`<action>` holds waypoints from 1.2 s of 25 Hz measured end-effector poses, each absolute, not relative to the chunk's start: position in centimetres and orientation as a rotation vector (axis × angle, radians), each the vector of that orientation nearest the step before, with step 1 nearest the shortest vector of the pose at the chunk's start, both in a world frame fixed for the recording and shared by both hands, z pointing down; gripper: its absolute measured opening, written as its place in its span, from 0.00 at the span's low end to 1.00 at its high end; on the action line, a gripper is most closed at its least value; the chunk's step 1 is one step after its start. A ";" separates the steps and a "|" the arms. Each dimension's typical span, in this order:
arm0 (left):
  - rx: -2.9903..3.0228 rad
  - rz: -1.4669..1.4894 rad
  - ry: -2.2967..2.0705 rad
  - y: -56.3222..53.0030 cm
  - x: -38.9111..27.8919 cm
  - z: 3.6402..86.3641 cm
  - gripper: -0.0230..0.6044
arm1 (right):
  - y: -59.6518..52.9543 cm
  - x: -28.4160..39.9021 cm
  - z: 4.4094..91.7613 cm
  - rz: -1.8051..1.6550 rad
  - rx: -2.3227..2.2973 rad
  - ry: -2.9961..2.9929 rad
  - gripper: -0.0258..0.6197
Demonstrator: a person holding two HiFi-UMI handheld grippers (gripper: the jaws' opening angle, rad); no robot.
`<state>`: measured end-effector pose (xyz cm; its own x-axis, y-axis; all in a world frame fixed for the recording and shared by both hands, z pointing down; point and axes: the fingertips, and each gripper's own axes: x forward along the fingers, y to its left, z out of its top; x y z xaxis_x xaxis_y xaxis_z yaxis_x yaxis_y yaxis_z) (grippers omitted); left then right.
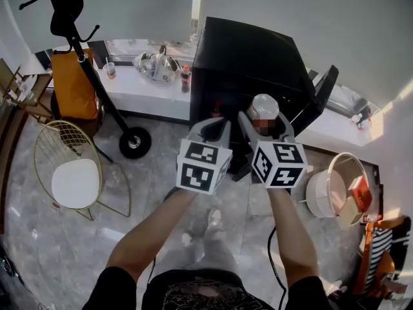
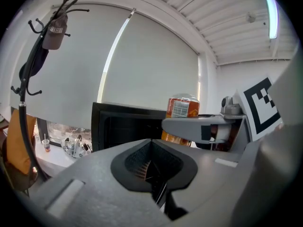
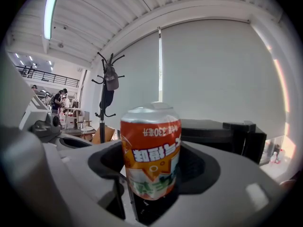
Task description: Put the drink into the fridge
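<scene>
An orange drink can (image 3: pixel 151 150) stands upside down between the jaws of my right gripper (image 3: pixel 151 176), which is shut on its sides. In the head view the can's pale end (image 1: pixel 264 106) shows above the right gripper (image 1: pixel 264 125), held in front of the black fridge (image 1: pixel 251 63). The fridge door (image 1: pixel 322 95) hangs open to the right. My left gripper (image 1: pixel 213 129) is raised beside the right one, shut, with nothing in it. The left gripper view shows its jaws meeting (image 2: pixel 152 162), with the can (image 2: pixel 182 109) and the fridge (image 2: pixel 123 126) beyond.
A black coat stand (image 1: pixel 97 76) rises at the left. A gold wire chair with a white seat (image 1: pixel 76 179) is near it. A low white ledge (image 1: pixel 142 86) carries a bottle (image 1: pixel 186 77) and small items. A round white bin (image 1: pixel 335 189) sits at the right.
</scene>
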<state>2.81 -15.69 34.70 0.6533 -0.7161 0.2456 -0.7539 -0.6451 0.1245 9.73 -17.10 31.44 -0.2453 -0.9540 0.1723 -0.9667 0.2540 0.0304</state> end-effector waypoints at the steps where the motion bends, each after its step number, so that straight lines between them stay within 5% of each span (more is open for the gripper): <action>1: 2.653 0.258 -1.200 -15.8 2.9 35.3 0.04 | -17.3 9.9 32.1 0.127 1.824 -2.361 0.55; 30: 2.635 0.341 -1.155 -25.5 10.6 55.5 0.04 | -29.2 18.2 55.5 0.133 1.897 -2.303 0.55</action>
<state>10.57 -25.53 55.49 0.6594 -0.6861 0.3073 -0.7430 -0.6570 0.1275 18.22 -29.22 55.50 -0.1858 -0.9669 0.1749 -0.9806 0.1939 0.0299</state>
